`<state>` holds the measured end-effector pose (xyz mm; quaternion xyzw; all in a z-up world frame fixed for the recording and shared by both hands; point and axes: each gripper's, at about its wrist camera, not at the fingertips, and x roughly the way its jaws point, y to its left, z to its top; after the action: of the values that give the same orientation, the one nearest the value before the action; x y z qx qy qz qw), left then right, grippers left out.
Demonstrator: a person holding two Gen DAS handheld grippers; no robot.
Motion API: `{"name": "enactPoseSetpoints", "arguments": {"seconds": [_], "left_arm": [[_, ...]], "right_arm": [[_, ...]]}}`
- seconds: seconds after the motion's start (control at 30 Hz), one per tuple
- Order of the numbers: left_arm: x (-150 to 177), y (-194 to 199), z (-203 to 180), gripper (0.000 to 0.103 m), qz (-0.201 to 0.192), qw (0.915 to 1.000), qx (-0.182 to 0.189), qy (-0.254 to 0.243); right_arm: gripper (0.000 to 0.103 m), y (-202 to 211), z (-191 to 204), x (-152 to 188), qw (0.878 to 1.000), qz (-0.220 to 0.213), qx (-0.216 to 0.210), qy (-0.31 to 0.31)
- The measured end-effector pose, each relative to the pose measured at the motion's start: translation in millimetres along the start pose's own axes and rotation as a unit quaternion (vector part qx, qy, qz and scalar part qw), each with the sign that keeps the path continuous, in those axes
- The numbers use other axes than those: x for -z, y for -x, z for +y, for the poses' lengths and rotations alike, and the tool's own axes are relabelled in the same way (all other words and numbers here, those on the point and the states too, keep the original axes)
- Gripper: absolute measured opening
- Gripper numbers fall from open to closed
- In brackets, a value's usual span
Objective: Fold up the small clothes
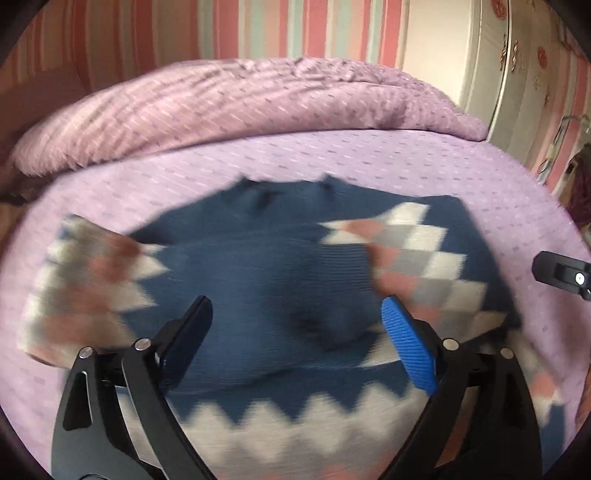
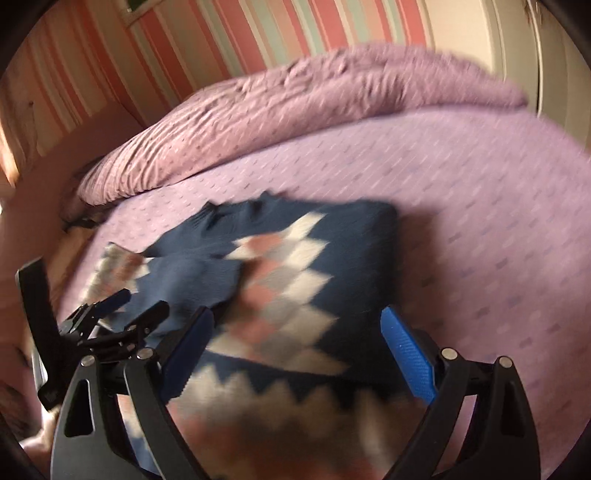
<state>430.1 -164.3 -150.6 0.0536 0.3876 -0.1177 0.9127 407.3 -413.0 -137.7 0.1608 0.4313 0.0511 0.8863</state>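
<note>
A small navy knit sweater (image 1: pixel 258 266) with a pink, grey and white diamond pattern lies spread on a lilac bedsheet (image 1: pixel 406 162), its neckline towards the far side and its zigzag-patterned hem nearest the cameras; a rumpled purple duvet (image 1: pixel 221 103) is heaped behind it against a striped wall (image 1: pixel 258 26). The left gripper (image 1: pixel 295 332) hangs above the middle of the garment with its jaws spread wide and nothing between them but the cloth lying below; the right gripper (image 2: pixel 299 350) stands likewise agape over the sweater's right half, its pads clear of the knit as far as the blurred right wrist view allows. One sleeve (image 1: pixel 406 251) already lies turned in across the body on the right side, its diamond pattern crossing the blue; the other sleeve (image 1: pixel 92 280) sticks out to the left on the sheet, not yet brought in. Judged from this, the folding is roughly a third done: the garment is laid flat and one sleeve is tucked; the left sleeve has yet to be folded over, and the hem has yet to be brought up to the neckline to make a compact bundle. Both views are smeared, so the finer creases and the exact edge of the tucked sleeve cannot be made out.
</note>
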Motion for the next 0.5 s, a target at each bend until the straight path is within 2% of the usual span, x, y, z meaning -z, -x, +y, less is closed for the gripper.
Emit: {"name": "enactPoseSetpoints", "arguments": {"seconds": [0.13,0.23,0.33,0.4,0.5], "left_arm": [[2,18,45,0.093,-0.016,0.9985,-0.049,-0.022],[5,29,80,0.094,-0.021,0.9972,-0.070,-0.015],[11,37,112,0.095,-0.022,0.9964,-0.081,-0.002],[16,41,129,0.095,-0.019,0.9961,-0.086,0.007],[23,45,146,0.095,-0.021,0.9955,-0.091,0.015]], "right_arm": [[0.092,-42,23,6,0.995,0.060,-0.064,-0.048],[0.092,-69,45,12,0.992,0.090,-0.074,-0.054],[0.091,-93,62,17,0.990,0.114,-0.067,-0.055],[0.086,-101,70,19,0.990,0.121,-0.057,-0.055],[0.085,-113,80,21,0.988,0.128,-0.065,-0.062]]}}
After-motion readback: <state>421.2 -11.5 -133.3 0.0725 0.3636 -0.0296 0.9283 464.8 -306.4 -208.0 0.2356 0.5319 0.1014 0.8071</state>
